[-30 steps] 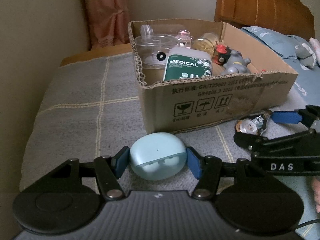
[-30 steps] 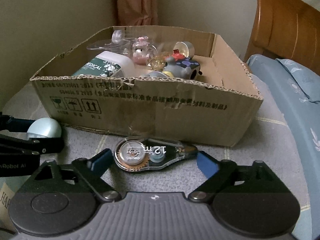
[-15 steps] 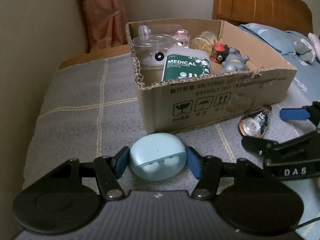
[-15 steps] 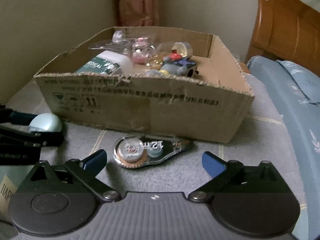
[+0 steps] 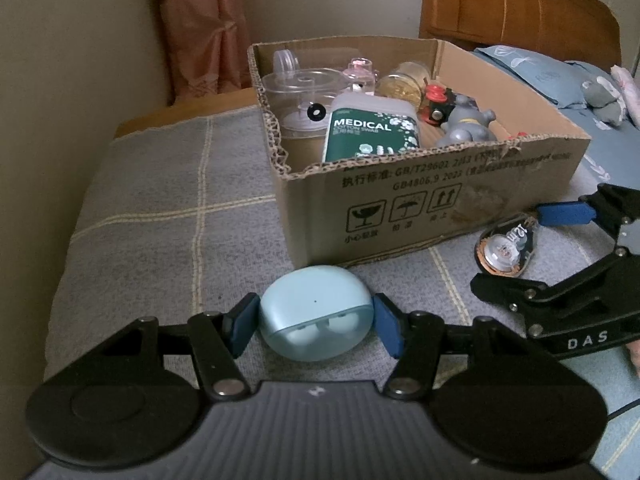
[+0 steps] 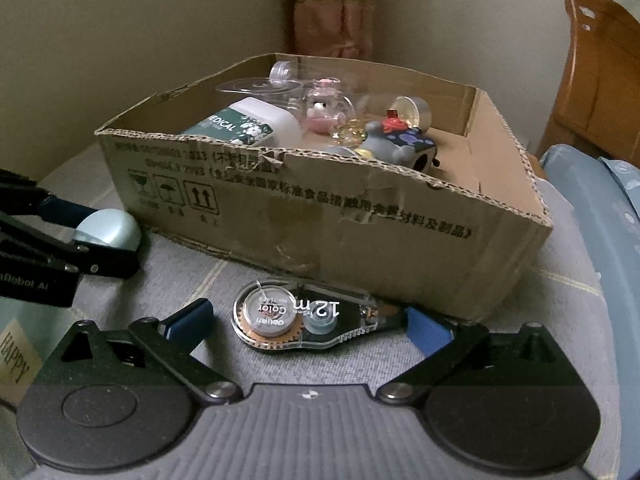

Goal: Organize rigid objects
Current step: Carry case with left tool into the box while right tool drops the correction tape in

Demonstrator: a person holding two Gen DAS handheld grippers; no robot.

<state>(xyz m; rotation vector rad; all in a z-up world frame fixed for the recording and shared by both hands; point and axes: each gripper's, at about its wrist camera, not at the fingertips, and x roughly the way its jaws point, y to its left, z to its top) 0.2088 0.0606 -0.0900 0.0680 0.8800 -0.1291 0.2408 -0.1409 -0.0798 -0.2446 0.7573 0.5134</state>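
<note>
While the cardboard box [image 5: 420,200] at upper centre already held several items, the left gripper [image 5: 316,326] pinched the earbud case [image 5: 316,316]; the right gripper [image 6: 308,324] stood open around the correction tape [image 6: 296,318], both lower centre, unboxed.

The right hand-held gripper [image 6: 310,322] now sits closer around the correction tape [image 6: 304,322] than half a second ago, its right pad touching the tape's tip, its left pad apart from it.

Bedroom: beige walls [image 5: 100,32], pink curtain [image 5: 200,28] in the corner, carved wooden headboard [image 5: 512,4], grey checked bedspread [image 5: 160,208] (cream grid lines), blue pillow [image 5: 532,68], dim light.
</note>
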